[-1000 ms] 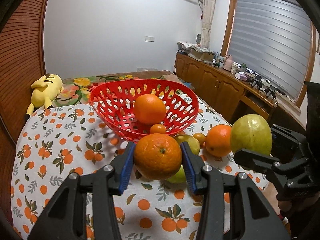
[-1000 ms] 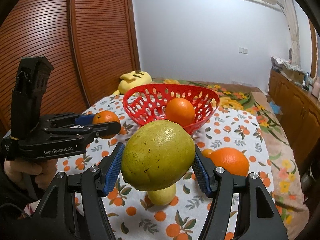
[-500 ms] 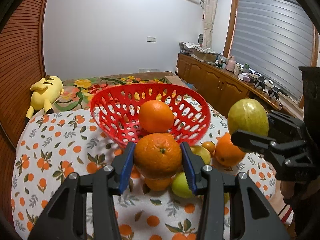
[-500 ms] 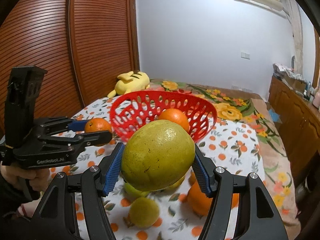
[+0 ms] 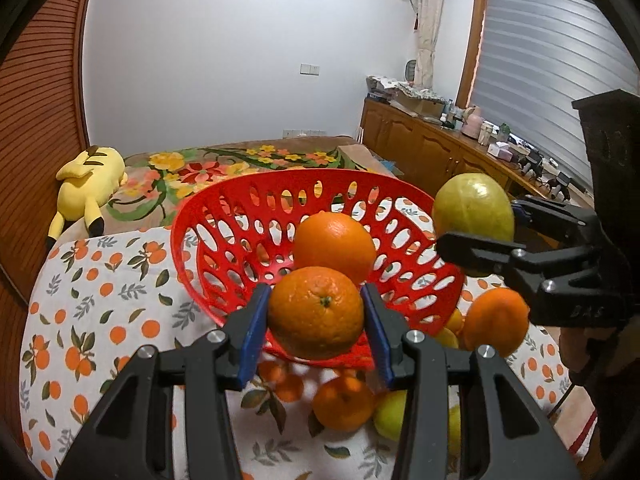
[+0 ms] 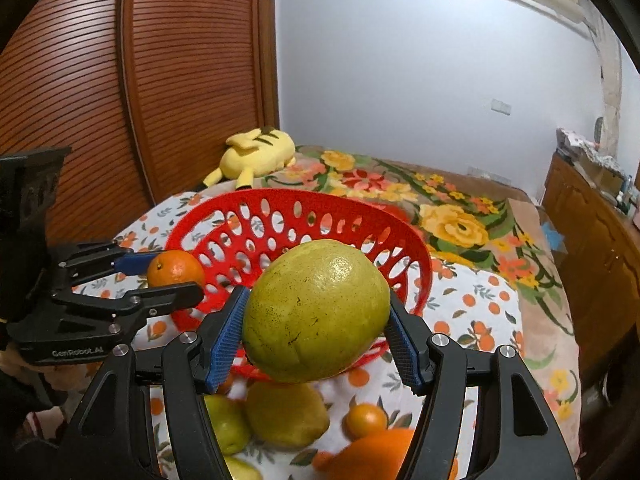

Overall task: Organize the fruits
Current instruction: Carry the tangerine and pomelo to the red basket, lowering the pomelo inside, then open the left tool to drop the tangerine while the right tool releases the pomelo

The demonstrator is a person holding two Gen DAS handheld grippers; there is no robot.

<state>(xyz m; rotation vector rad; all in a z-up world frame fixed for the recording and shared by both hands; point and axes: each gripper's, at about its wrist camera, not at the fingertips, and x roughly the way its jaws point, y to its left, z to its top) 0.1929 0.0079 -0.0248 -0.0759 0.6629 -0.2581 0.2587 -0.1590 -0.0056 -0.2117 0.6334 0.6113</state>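
Clamping a round orange [image 5: 316,312] between its blue pads, stem dimple facing the camera, the left gripper [image 5: 316,320] holds the fruit raised at the near rim of the perforated red plastic basket [image 5: 224,216]. A second orange [image 5: 334,242] sits inside that basket, just beyond. To the right, the right gripper [image 6: 316,320] is closed on a large yellow-green pomelo [image 6: 316,312], long axis tilted up to the right, held over the basket's near edge. Loose oranges and yellow-green fruit lie on the orange-printed tablecloth [image 5: 80,320] below.
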